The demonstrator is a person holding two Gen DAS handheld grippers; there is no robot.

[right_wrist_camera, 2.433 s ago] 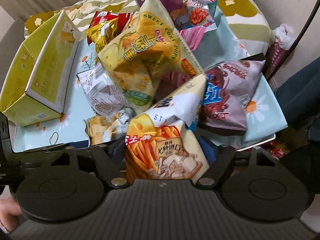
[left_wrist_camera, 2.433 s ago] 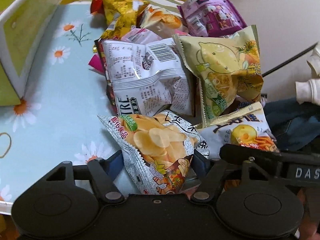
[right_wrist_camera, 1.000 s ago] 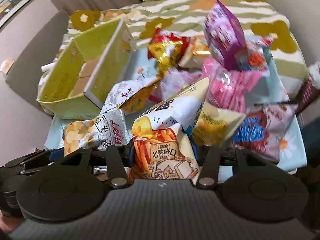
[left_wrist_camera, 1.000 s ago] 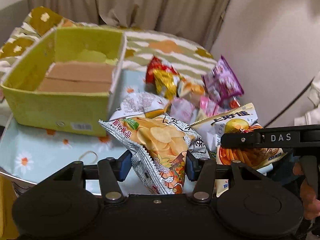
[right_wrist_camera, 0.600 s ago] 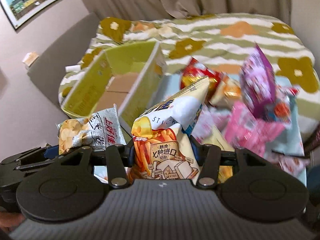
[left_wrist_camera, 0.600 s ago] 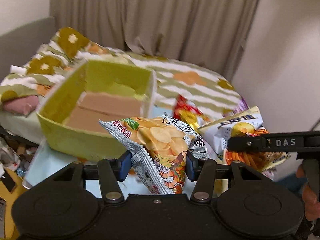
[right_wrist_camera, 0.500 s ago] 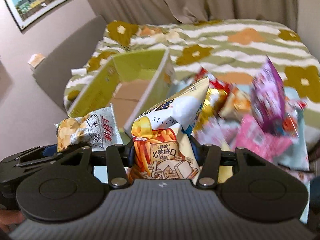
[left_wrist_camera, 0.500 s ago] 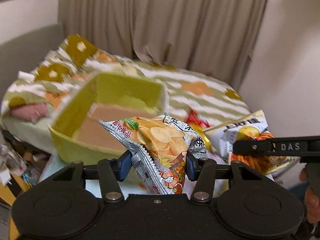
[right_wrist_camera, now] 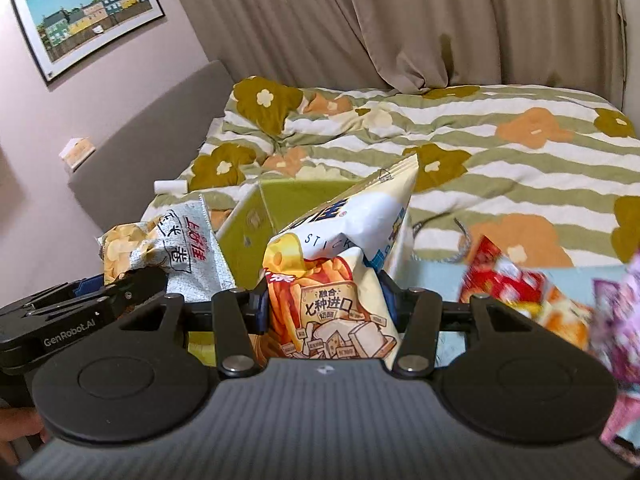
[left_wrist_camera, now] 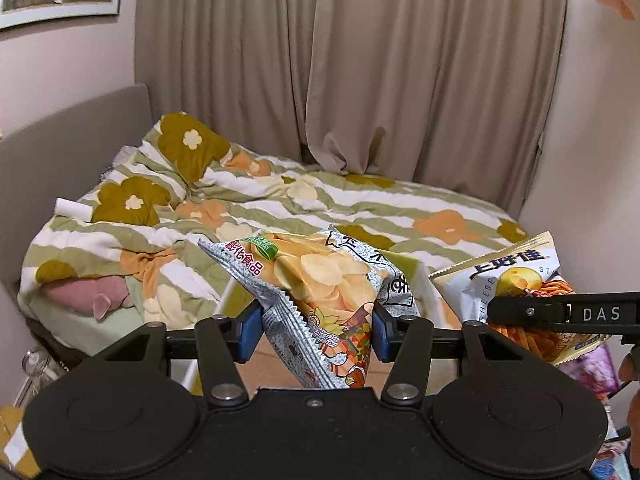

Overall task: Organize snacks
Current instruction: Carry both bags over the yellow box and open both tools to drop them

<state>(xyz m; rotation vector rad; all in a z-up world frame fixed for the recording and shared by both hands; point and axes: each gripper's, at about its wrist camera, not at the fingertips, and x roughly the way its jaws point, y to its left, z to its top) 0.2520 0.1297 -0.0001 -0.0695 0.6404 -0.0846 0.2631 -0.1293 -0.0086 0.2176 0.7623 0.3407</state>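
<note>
Two light, crinkly, crush-prone bags ride clamped near their lower seams: left gripper [left_wrist_camera: 316, 330] pinches the chip bag [left_wrist_camera: 320, 292], right gripper [right_wrist_camera: 324, 308] the cheese-stick bag [right_wrist_camera: 340, 280], green box [right_wrist_camera: 256, 220] at 11 o'clock behind.

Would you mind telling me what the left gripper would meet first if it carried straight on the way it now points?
Probably the yellow-green box: the left gripper, shut on the potato chip bag, points down towards its brown inside, though depth is hard to judge.
</note>
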